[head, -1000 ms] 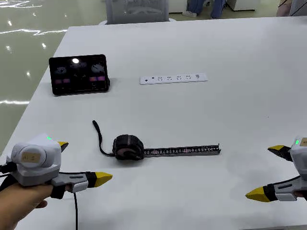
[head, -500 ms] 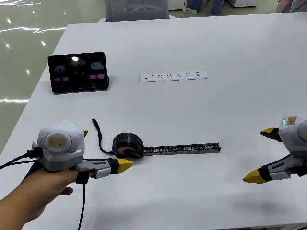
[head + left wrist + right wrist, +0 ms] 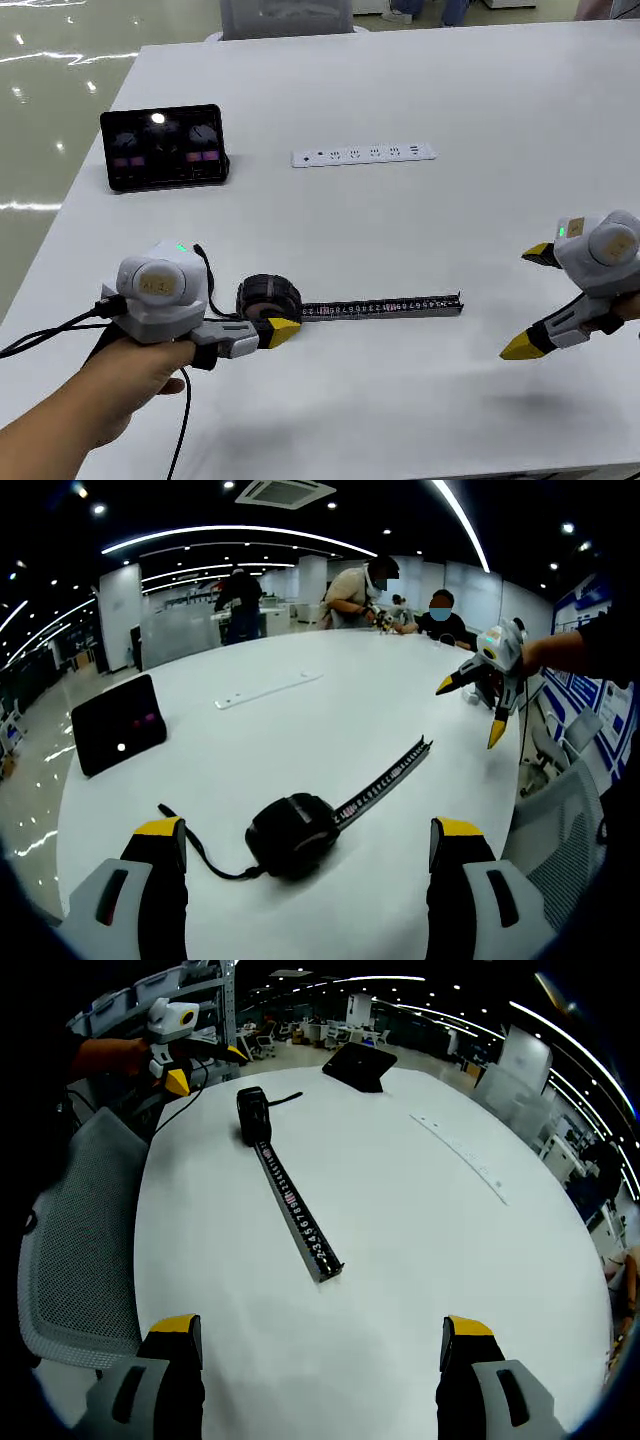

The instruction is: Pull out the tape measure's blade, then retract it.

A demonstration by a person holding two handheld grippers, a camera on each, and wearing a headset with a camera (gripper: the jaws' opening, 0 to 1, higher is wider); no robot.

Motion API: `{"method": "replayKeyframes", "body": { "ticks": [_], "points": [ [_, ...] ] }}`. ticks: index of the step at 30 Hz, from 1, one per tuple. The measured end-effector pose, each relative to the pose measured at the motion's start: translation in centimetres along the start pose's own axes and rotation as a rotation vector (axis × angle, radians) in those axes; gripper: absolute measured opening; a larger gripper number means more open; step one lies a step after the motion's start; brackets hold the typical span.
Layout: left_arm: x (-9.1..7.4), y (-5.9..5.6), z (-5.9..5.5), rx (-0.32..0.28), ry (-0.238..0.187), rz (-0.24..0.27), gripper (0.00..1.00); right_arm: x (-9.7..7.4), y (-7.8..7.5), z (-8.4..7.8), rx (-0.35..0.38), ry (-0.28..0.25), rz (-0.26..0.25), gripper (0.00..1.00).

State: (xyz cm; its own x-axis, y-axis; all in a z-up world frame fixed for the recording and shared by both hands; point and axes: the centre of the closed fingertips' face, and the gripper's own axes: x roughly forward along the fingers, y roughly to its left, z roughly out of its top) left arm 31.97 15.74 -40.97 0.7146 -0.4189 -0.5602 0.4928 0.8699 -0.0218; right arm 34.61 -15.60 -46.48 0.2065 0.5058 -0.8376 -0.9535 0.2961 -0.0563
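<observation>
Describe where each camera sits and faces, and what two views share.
Head view: on the person's head, looking down at the tape measure; a hand, left gripper and right gripper show.
Left gripper view: rides it, facing over the case toward the right gripper; own jaws show.
Right gripper view: rides it, facing along the blade toward the case; own jaws show.
Both gripper views share the blade and the opposite gripper.

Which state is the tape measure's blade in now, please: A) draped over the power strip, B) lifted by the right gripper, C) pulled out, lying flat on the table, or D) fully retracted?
C: the blade runs out of the case and lies flat on the table, apart from the open right gripper.
</observation>
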Motion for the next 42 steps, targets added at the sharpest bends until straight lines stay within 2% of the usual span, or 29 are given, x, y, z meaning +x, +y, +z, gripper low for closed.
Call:
{"method": "replayKeyframes", "body": {
  "ticks": [5,9,10,11,12,14,18,24,29,33,38,42],
  "points": [
    [0.9,0.1,-0.2,-0.041,0.014,0.018,0.99,0.7,-0.3,0.6,-0.019,0.011,0.017,0.99],
    [1.6,0.2,0.1,-0.067,0.005,0.044,0.99,1.2,-0.5,1.3,-0.042,0.012,0.031,0.99],
    [1.7,0.3,0.2,-0.073,0.0,0.059,0.99,1.4,-0.5,1.5,-0.049,0.015,0.036,0.99],
    [1.8,1.0,0.7,-0.062,-0.031,0.106,0.99,1.6,-0.6,1.6,-0.054,0.018,0.04,0.99],
    [1.9,1.1,0.9,-0.042,-0.041,0.125,0.99,1.8,-0.7,1.7,-0.063,0.021,0.044,0.99],
    [2.3,0.8,0.5,-0.026,-0.022,0.129,0.99,2.1,-0.7,1.8,-0.076,0.029,0.05,0.99],
    [2.9,0.7,1.3,-0.043,-0.048,0.157,0.99,2.9,-0.8,2.1,-0.097,0.039,0.066,0.99],
    [4.0,0.1,1.7,-0.07,-0.061,0.172,0.99,4.0,-0.9,2.6,-0.123,0.049,0.09,0.99],
    [5.0,-0.6,1.2,-0.076,-0.069,0.167,0.99,4.8,-1.2,2.7,-0.175,0.069,0.104,0.96],
    [5.9,-0.3,0.7,-0.109,-0.088,0.192,0.99,5.3,-1.1,2.7,-0.221,0.084,0.125,0.92],
    [6.5,0.1,0.5,-0.142,-0.098,0.223,0.99,5.8,-1.2,2.8,-0.244,0.091,0.14,0.86],
    [7.0,0.1,0.0,-0.154,-0.089,0.236,0.99,6.2,-1.1,2.9,-0.254,0.096,0.152,0.82]
  ]
}}
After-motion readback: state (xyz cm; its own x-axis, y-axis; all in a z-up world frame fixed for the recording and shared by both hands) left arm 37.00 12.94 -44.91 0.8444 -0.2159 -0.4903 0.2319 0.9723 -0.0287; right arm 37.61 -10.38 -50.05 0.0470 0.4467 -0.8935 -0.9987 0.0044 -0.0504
